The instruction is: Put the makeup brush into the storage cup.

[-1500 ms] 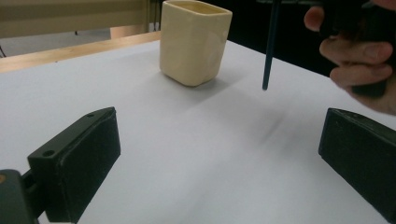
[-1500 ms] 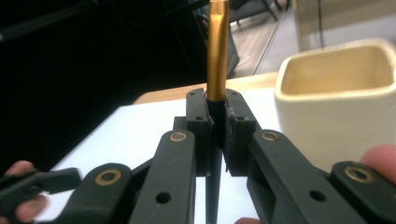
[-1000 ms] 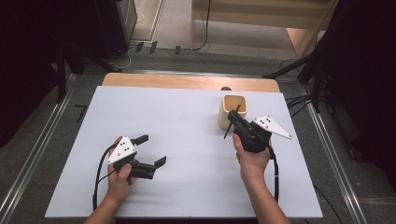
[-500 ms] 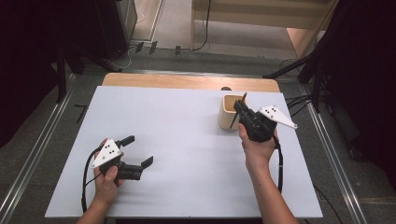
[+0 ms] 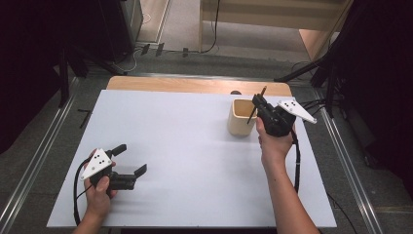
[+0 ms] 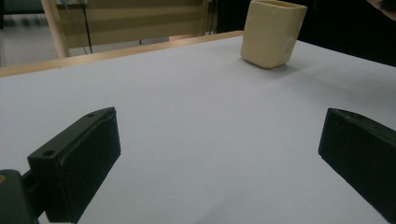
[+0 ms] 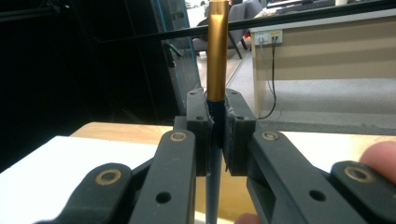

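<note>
At two o'clock on the white table (image 5: 195, 146): right gripper (image 5: 259, 104), jaws clenched on a slim pen (image 7: 216, 51), near upright over the beige cup (image 5: 241, 118). At seven o'clock: left gripper (image 5: 130, 159), jaws released, nothing between.

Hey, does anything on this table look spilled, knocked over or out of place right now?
Nothing stands out. The cup stands upright on the white table, the right gripper holds a pen beside its rim, and the left gripper is open near the front edge.
</note>
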